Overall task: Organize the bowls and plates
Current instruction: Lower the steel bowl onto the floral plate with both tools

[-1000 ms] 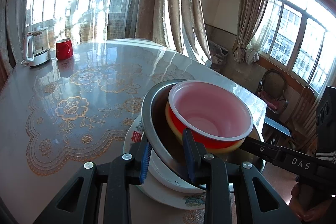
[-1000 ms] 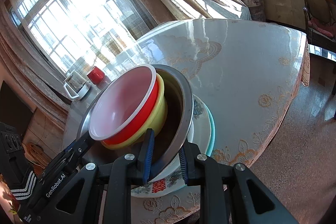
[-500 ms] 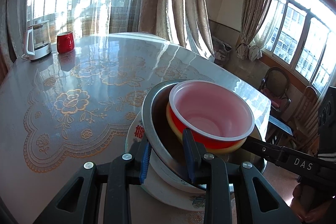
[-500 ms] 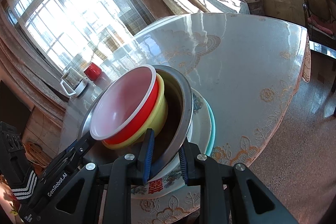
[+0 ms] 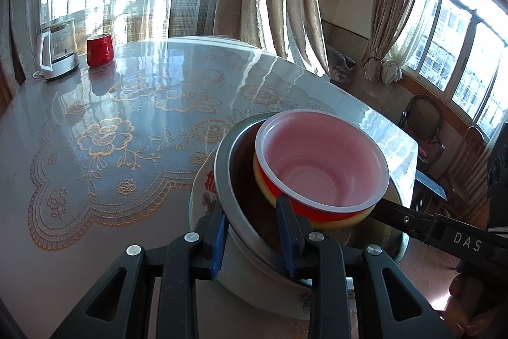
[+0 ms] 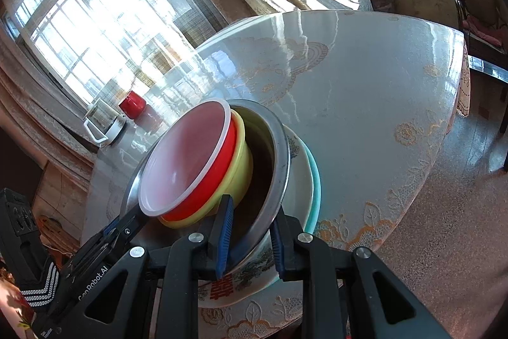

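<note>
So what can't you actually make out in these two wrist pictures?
- Metal bowl bottom: both views, hidden by nested yellow bowl.
- Whether the stack rests on the table: both views, underside behind gripper frames.
- Teal plate: right wrist, only its edge shows.

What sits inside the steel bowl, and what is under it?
Inside the steel bowl: a yellow bowl holding a red bowl with a pale liner. Under it: a patterned plate and a teal rim. Anything beneath them is covered.
</note>
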A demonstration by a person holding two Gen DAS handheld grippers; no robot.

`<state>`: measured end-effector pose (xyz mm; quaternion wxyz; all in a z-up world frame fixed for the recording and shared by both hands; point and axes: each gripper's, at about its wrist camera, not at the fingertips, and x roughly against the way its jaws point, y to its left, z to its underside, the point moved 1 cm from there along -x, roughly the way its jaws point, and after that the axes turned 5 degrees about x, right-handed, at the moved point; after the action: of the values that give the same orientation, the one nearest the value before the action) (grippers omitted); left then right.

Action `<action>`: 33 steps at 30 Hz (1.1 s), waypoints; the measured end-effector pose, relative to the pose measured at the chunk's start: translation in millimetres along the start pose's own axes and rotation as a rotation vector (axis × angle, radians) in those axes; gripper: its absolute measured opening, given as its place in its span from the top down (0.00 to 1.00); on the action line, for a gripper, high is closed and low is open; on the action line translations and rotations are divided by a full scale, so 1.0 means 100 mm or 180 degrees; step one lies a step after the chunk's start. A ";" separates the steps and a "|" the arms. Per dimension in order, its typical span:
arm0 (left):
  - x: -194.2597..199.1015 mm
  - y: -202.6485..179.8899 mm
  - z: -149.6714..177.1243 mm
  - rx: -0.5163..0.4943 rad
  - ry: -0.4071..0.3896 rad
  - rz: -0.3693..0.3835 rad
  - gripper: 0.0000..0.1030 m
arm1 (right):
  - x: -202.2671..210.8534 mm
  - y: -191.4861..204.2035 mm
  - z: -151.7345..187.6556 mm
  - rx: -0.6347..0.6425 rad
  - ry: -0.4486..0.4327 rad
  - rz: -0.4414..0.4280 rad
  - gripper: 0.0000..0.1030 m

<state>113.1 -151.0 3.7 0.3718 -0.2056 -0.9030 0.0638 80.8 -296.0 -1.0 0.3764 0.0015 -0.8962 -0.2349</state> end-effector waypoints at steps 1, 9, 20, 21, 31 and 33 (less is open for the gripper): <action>0.00 0.01 0.01 0.0000 0.0007 -0.0004 0.71 | 0.00 0.00 0.00 0.0003 0.0001 0.0003 0.78; 0.01 0.04 0.03 0.0045 0.0032 -0.0006 0.71 | 0.03 0.00 0.02 -0.0037 0.0023 -0.0036 0.76; 0.04 0.05 0.02 0.0073 0.0048 -0.0017 0.70 | 0.01 0.01 0.04 0.0014 -0.0024 0.0011 0.82; 0.05 0.06 0.02 0.0083 0.0059 -0.0009 0.70 | 0.01 0.01 0.04 -0.0007 -0.0024 -0.0002 0.81; 0.24 0.04 0.07 -0.0064 -0.0097 -0.0108 0.63 | 0.16 0.06 0.09 0.0006 -0.0092 0.0000 0.72; 0.29 0.05 0.08 -0.0095 -0.0148 -0.0121 0.62 | 0.16 0.07 0.11 0.0021 -0.0087 -0.0003 0.72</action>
<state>90.6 -133.7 15.5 0.3487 -0.1924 -0.9160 0.0480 63.0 -287.9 6.6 0.3640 -0.0001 -0.9020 -0.2322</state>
